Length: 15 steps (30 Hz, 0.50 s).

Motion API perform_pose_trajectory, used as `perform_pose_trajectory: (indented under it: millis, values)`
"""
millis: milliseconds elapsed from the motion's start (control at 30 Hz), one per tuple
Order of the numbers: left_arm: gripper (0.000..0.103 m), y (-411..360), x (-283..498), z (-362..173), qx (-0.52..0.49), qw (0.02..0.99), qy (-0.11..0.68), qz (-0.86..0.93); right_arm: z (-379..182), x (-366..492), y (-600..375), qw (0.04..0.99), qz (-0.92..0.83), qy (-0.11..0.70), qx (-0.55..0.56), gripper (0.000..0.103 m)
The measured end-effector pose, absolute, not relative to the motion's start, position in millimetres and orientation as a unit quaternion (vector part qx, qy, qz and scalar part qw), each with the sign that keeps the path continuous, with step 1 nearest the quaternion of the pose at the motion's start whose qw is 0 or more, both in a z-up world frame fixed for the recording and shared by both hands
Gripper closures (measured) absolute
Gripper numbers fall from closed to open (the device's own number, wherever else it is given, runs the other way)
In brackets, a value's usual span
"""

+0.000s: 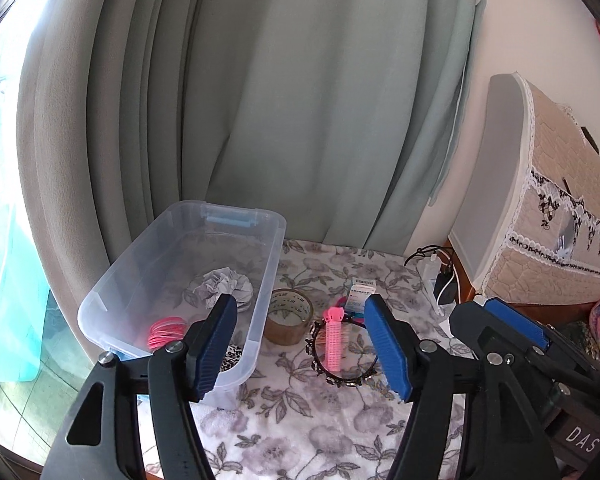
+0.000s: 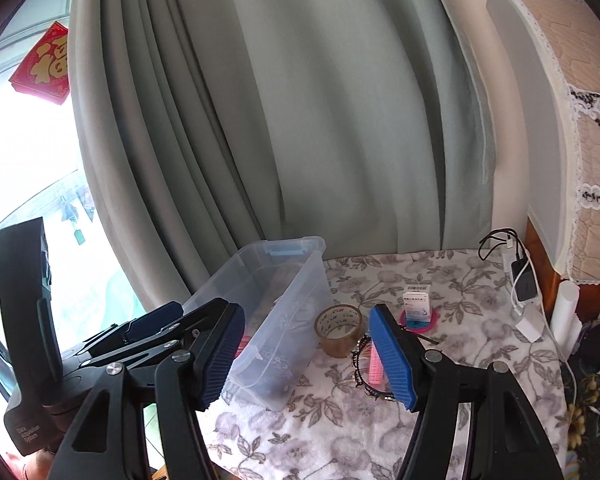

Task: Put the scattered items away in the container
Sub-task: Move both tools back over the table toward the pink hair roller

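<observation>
We hold both hand-held grippers, left [image 1: 304, 344] and right [image 2: 306, 354], spread apart and gripping nothing above the counter [image 1: 300, 432] (clear container [image 1: 256, 340] alongside, pink roller [image 1: 334, 338] outside).

The left gripper [image 1: 304, 346] has black arms with two flat blue pads [image 1: 388, 346] at the tips. The pads have small ridges. Round silver screws [image 1: 175, 346] sit where the black arms bend. The right gripper [image 2: 308, 358] looks just the same: black arms, ridged blue pads [image 2: 392, 360], silver screws [image 2: 433, 356]. Each black body carries small white letters.
</observation>
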State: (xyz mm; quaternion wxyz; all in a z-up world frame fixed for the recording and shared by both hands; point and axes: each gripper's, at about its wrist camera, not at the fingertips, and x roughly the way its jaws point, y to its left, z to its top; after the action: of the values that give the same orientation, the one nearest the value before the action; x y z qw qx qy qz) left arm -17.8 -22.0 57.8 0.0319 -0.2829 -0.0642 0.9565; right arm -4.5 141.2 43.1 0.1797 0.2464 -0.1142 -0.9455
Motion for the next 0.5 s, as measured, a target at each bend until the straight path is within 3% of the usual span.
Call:
perform_pose_trajectory:
  millis: [500]
  values:
    - [0.035,38.5,-31.1,29.5,-0.333,0.057,-0.016,0.941,26.8,-2.9,223.0,0.103,-0.941,-0.19,0.259,0.017]
